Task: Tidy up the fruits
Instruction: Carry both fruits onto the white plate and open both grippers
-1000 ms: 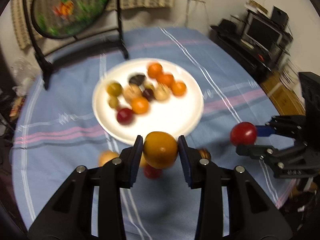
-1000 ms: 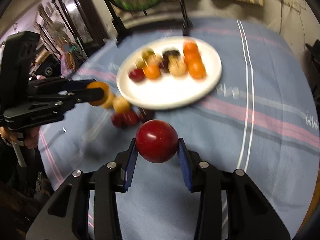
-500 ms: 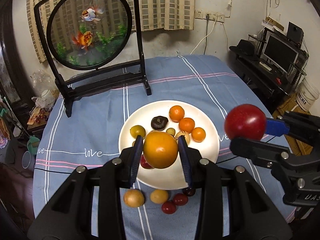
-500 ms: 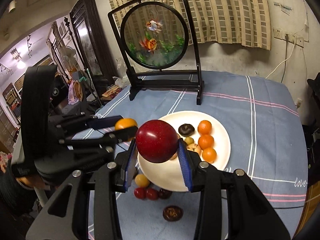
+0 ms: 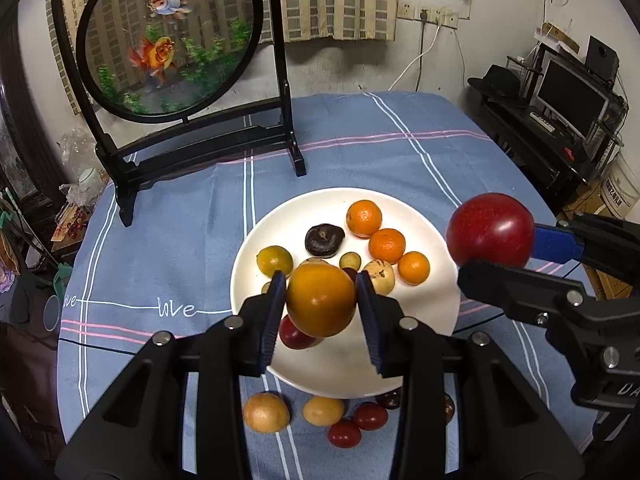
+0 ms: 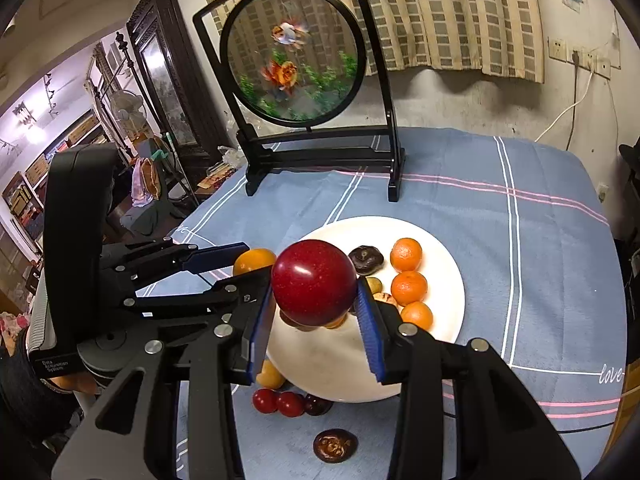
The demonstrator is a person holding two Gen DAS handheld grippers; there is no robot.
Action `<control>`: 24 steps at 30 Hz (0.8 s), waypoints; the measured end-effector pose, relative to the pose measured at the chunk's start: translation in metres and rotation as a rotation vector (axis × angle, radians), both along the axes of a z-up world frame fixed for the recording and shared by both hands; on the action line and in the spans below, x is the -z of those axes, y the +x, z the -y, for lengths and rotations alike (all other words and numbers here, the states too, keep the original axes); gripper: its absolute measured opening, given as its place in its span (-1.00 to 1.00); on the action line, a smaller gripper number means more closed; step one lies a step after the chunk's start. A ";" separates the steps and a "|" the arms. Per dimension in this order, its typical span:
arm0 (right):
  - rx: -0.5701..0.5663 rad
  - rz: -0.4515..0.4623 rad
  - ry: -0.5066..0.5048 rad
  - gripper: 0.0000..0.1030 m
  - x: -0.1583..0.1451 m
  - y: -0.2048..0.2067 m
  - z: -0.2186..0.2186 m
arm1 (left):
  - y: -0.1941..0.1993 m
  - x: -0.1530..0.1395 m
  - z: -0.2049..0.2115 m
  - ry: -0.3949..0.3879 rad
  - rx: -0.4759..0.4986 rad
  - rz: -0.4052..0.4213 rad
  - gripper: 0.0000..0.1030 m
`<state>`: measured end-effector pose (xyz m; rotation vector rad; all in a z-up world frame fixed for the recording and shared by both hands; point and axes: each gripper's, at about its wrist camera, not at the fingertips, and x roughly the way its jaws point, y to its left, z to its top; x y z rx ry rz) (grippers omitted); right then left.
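My left gripper (image 5: 321,310) is shut on an orange fruit (image 5: 321,300) and holds it above the near part of a white plate (image 5: 432,304). My right gripper (image 6: 315,312) is shut on a red apple (image 6: 314,282), also above the plate (image 6: 448,276). The apple also shows at the right of the left wrist view (image 5: 490,236). The plate holds three tangerines (image 5: 386,245), a dark fruit (image 5: 324,239) and several small fruits. Loose fruits (image 5: 266,412) lie on the cloth at the plate's near edge.
A round goldfish screen on a black stand (image 5: 168,36) stands at the back left of the blue-clothed table (image 5: 168,240). A dark flat fruit (image 6: 335,445) lies on the cloth near me. A TV and shelves (image 5: 568,96) stand to the right of the table.
Both grippers have risen and tilted up from close to the cloth, each with its fruit still held. Over the last half second they have barely moved.
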<state>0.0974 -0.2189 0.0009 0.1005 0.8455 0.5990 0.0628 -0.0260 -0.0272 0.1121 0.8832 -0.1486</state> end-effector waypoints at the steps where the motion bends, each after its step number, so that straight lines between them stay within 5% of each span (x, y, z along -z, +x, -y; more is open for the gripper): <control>1: 0.000 -0.004 0.002 -0.22 0.001 0.002 0.000 | 0.002 0.002 0.000 0.001 0.001 -0.004 -0.29; 17: 0.001 -0.099 -0.039 -0.22 0.045 0.000 0.019 | -0.006 0.032 -0.039 -0.043 -0.053 -0.059 -0.29; 24: -0.002 -0.131 -0.091 -0.22 0.065 0.005 0.005 | 0.001 0.049 -0.024 -0.025 -0.018 -0.110 -0.29</control>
